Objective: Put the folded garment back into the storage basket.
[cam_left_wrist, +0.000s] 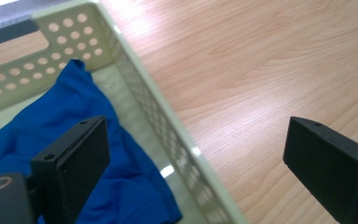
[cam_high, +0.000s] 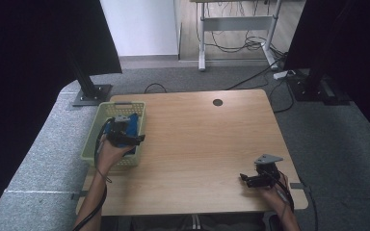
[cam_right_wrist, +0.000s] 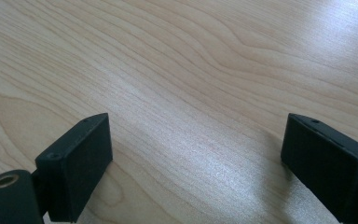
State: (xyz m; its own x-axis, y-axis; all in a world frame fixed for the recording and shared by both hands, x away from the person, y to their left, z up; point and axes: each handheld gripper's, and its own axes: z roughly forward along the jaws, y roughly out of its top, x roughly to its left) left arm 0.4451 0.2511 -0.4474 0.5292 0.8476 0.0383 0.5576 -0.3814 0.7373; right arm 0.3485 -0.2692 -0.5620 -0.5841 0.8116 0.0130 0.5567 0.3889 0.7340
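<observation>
Closest to the person, the right gripper (cam_high: pixel 251 179) sits low over bare worktop (cam_high: pixel 197 144), well away from the basket (cam_high: pixel 91 144), jaws spread wide with nothing between them. Further in, the left gripper (cam_high: pixel 134 138) hangs over the basket's right-hand wall, jaws also spread and holding nothing; one jaw is above the inside of the basket, the other out over the wood.

My worry: if it goes straight down from here, one jaw lands on the basket's rim, or clamps the wall along with the fabric, and the light basket could get dragged or tipped.

The blue cloth (cam_left_wrist: pixel 65 154) lies crumpled inside the basket, soft and folded over itself, reaching toward its far perforated wall.
</observation>
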